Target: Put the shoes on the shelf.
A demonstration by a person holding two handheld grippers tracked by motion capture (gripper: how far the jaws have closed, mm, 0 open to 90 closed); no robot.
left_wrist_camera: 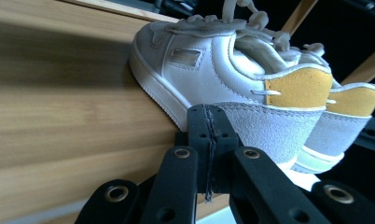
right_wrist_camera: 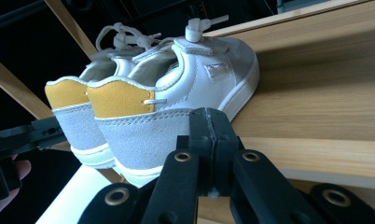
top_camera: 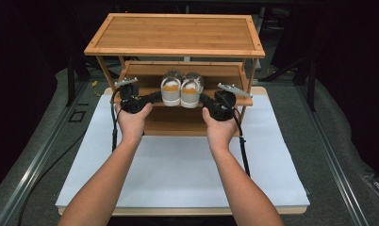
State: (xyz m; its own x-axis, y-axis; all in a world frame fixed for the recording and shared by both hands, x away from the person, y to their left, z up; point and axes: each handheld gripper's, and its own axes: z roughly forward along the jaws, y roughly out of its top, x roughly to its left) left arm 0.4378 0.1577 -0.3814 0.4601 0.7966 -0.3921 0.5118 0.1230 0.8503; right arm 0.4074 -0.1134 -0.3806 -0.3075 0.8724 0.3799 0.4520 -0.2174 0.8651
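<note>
A pair of white shoes (top_camera: 180, 89) with yellow heel tabs sits on the middle shelf (top_camera: 145, 71) of a bamboo rack (top_camera: 176, 33), heels overhanging the front edge toward the person. The left gripper (top_camera: 155, 96) presses against the outer side of the left shoe (left_wrist_camera: 209, 70), its fingers (left_wrist_camera: 209, 140) shut together, touching the grey heel panel. The right gripper (top_camera: 204, 97) mirrors it against the right shoe (right_wrist_camera: 176, 88), fingers (right_wrist_camera: 209, 144) likewise closed flat with nothing between them. Each shoe lies just ahead of its gripper, long axis running away from the person, into the shelf. Both hands are equally near; the pair is squeezed between them, so any move probably depends on steady inward pressure.
</note>
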